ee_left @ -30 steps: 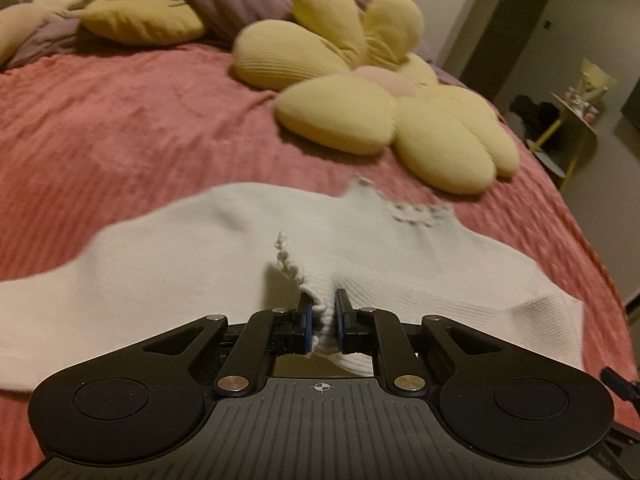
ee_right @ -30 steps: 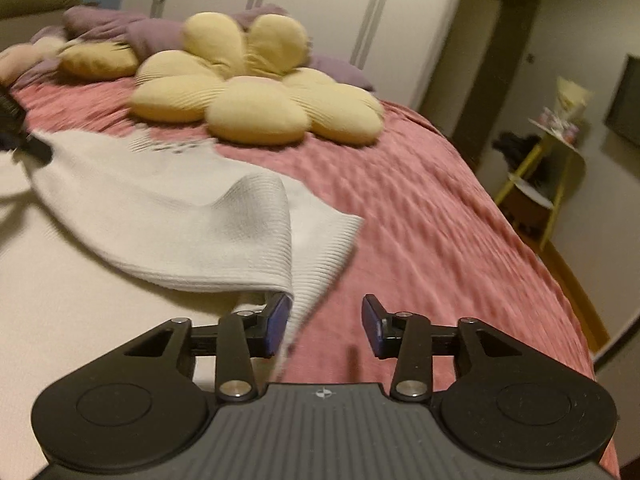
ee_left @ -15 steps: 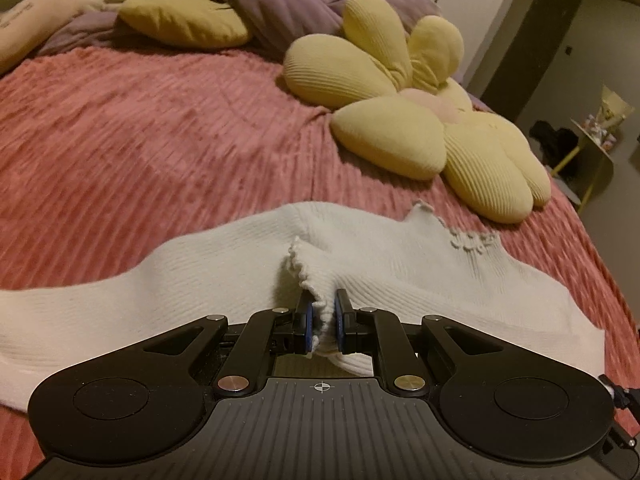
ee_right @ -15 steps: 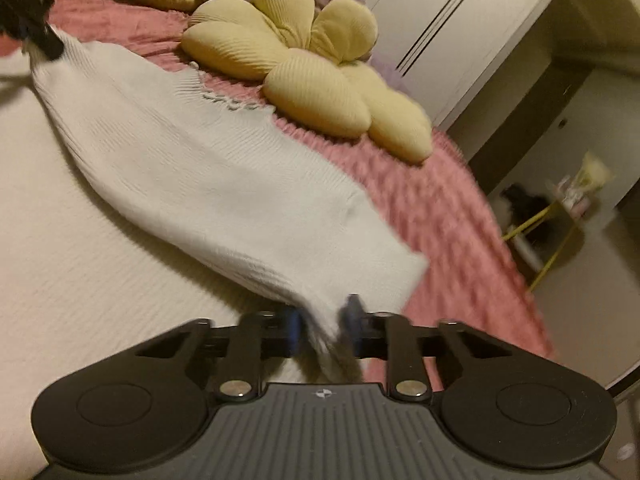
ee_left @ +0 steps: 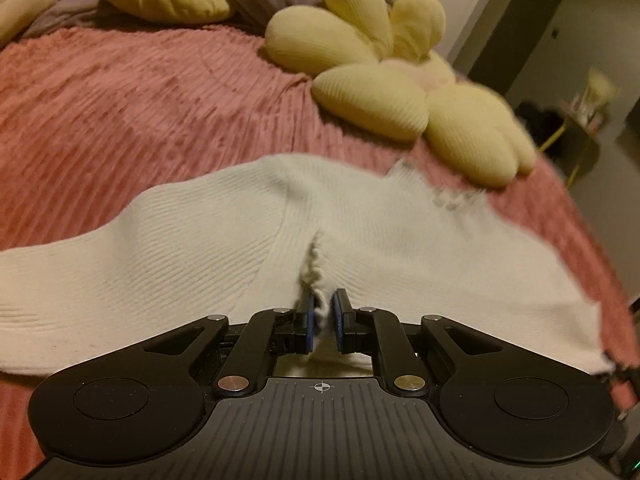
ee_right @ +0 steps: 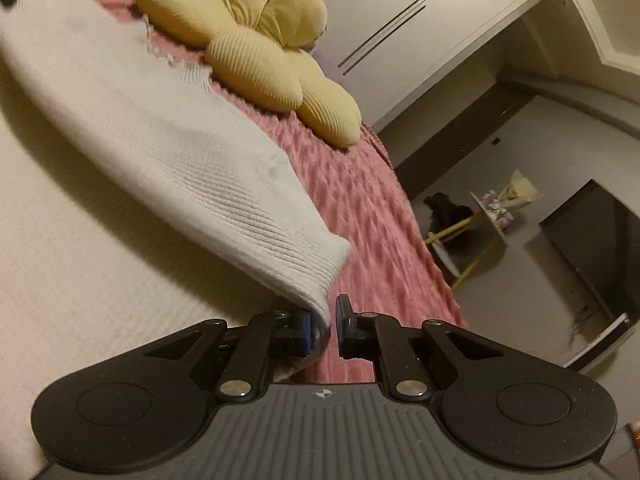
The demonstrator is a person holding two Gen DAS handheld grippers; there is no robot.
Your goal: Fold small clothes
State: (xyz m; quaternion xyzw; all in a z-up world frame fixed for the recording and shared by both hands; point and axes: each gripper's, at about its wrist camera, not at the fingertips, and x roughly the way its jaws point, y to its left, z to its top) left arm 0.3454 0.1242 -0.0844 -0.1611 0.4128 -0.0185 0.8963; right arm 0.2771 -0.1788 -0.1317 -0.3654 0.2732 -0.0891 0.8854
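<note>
Tongs of both hands pinching the white knit top over the pink bed.

Our left tongs [ee_left: 322,314] are closed on a frilled edge of the white knit top [ee_left: 200,248], and our right tongs [ee_right: 323,322] look pressed on its ribbed cuff or corner, the cloth sitting against the left pad. From the left tongs the top fans out to the far side, its long axis running left to right across the bedspread [ee_left: 120,112]; from the right tongs it rises away to the far left, lifted clear of a lower pale layer. We judge the right hand nearer the free end to carry over. The top is ribbed, soft, pale cream, limp. Beyond lies the yellow flower cushion [ee_left: 380,96].
</note>
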